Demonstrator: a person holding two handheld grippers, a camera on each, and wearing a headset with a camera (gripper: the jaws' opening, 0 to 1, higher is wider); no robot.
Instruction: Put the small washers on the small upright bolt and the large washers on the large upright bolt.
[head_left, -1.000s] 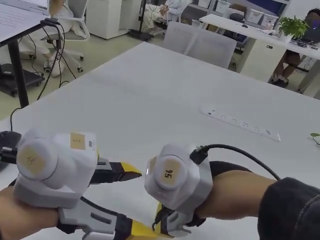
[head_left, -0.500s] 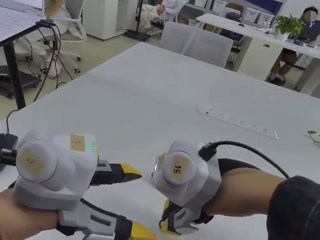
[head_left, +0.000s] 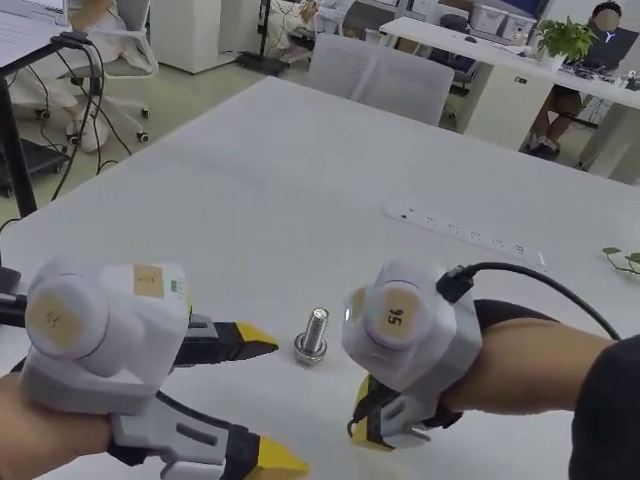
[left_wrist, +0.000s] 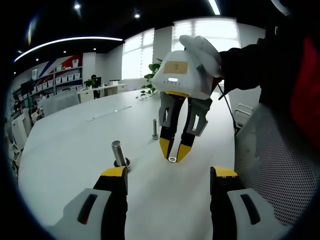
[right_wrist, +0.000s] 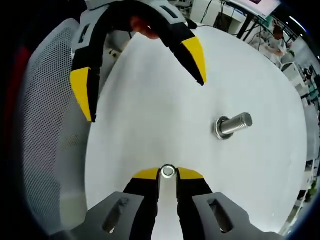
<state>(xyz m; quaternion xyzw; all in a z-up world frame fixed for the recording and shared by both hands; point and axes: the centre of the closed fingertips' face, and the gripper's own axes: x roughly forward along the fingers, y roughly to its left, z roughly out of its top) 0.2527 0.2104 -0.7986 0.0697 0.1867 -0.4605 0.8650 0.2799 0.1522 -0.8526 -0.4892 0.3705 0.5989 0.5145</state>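
Beyond the right gripper's (head_left: 376, 436) washer (right_wrist: 167, 172) lies a power strip (head_left: 465, 232).

White table (head_left: 300, 180), grey mesh chair (head_left: 382, 82), potted plant (head_left: 562, 38), bright windows (left_wrist: 205, 34)

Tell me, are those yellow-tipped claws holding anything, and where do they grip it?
The right gripper pinches a small silver metal washer by opposite edges of its rim, between its yellow tips. The left gripper is open and holds nothing.

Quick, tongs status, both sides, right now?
Left tongs: open, holding nothing.
Right tongs: closed on a washer.
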